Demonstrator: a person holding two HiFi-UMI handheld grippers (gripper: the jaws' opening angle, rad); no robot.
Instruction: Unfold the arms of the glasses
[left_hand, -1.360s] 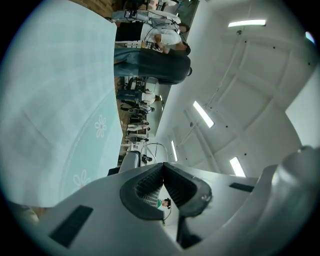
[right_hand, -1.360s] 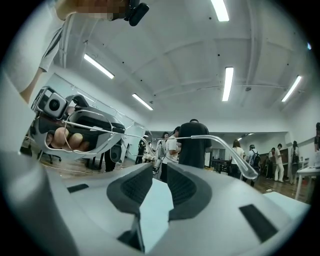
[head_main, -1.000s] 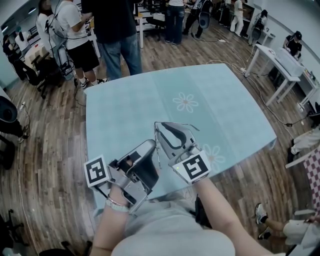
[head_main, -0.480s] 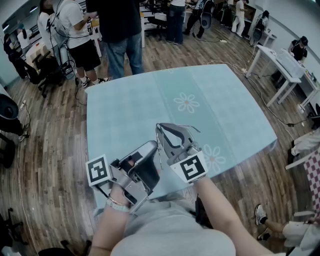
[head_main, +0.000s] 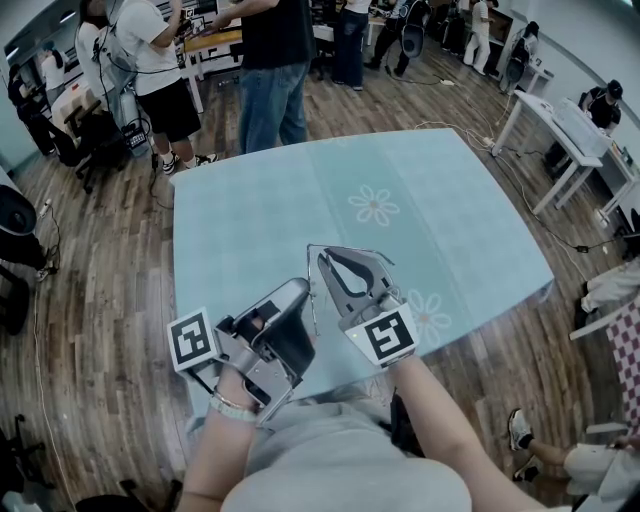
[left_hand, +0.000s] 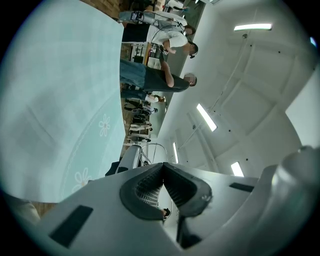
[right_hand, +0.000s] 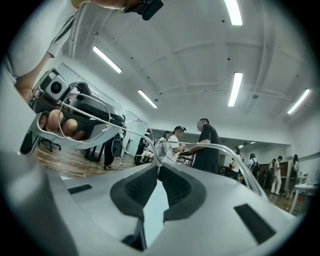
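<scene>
Our right tool (right_hand: 159, 166), its dark ribbed pads just closing, pinches a thin arm of the wire-rimmed glasses (right_hand: 219, 145). We see our left tool (left_hand: 162, 164) pressed together on the frame's wire. Both hold the glasses above the near edge of the pale-blue checked, daisy-printed surface (head_main: 250, 220).

Thin wire-framed glasses (right_hand: 151, 149) held aloft, one arm angled away from the lenses.
</scene>
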